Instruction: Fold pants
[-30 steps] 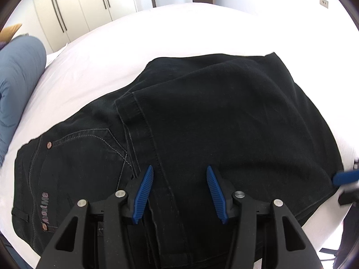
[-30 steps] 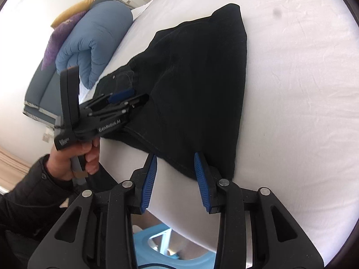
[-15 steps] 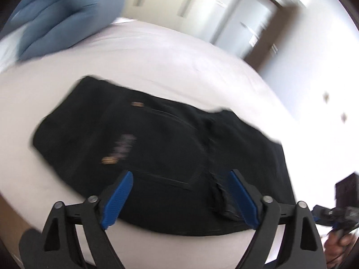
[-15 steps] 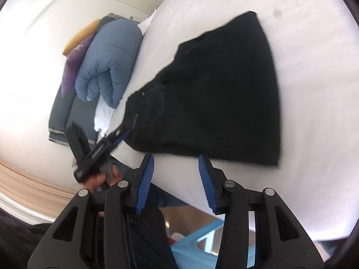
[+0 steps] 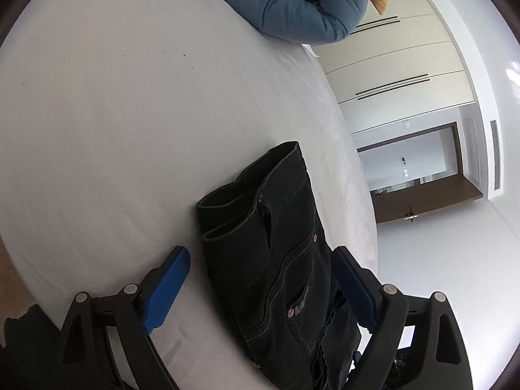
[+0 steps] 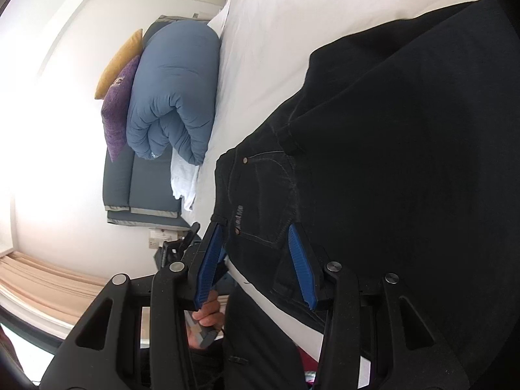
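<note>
The black pants (image 5: 276, 247) lie folded on the white bed (image 5: 130, 113). In the left wrist view the waistband end runs between the fingers of my left gripper (image 5: 260, 292), which is wide open around it and not clamped. In the right wrist view the pants (image 6: 406, 162) fill the right side, with the back pocket and its label between the fingers of my right gripper (image 6: 258, 261). The right gripper is open and holds nothing. The left gripper's body and the hand holding it (image 6: 208, 308) show at the bed's near edge.
A rolled blue duvet (image 6: 172, 97) lies at the head of the bed with a purple cushion (image 6: 117, 107) and a yellow cushion (image 6: 120, 61) beside it. A grey sofa (image 6: 139, 191) stands past the bed. Wardrobe doors (image 5: 390, 74) and a doorway (image 5: 416, 169) lie beyond.
Both grippers have swung round to the waistband end of the pants and come in close. The left gripper has opened wider. The pants lie as before.
</note>
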### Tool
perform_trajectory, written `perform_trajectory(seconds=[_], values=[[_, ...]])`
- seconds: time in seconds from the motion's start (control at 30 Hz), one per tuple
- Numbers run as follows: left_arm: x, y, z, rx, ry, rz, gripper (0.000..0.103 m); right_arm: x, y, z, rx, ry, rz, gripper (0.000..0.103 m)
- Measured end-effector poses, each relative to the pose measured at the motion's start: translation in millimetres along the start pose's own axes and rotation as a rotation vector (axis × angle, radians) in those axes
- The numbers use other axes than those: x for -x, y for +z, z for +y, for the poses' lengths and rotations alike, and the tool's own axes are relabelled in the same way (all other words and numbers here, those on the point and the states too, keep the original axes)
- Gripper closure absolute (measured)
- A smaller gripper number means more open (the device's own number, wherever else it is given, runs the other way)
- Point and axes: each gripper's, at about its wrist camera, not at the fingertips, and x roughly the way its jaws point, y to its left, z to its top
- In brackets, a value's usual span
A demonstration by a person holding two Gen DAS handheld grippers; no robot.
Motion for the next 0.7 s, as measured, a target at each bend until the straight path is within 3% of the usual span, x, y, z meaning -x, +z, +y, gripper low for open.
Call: perform_trajectory(seconds=[0.2, 0.37, 0.47, 0.53, 0.6, 0.67, 0.7], values=[[-23.9, 7.1, -6.9, 0.027, -0.024, 0.016, 0.013, -25.5, 16.0, -8.3, -0.049, 0.010, 0.022, 0.060], [-25.9, 7.9, -3.3, 0.054, -0.039, 0.019, 0.015, -47.2, 23.8, 0.2, -0.015, 0.037, 0.074, 0.060], [-28.7, 9.4, 0.6, 0.077, -0.043, 0.030, 0.041, -63.0, 32.4, 2.1, -0.024, 0.024, 0.091, 0.060], [-36.2, 10.2, 8.1, 0.107, -0.044, 0.064, 0.072, -74.0, 38.6, 0.9, -0.035, 0.002, 0.101, 0.060], [-39.7, 10.1, 11.2, 0.110, -0.036, 0.067, 0.078, -90.9, 43.5, 0.3, -0.032, -0.059, 0.140, 0.060], [-39.2, 9.2, 11.0, 0.101, -0.035, 0.065, 0.081, -112.8, 43.4, -3.7, -0.031, -0.187, 0.207, 0.060], [-38.6, 9.0, 9.8, 0.097, -0.033, 0.062, 0.083, -115.4, 44.0, -4.7, -0.043, -0.189, 0.199, 0.060]])
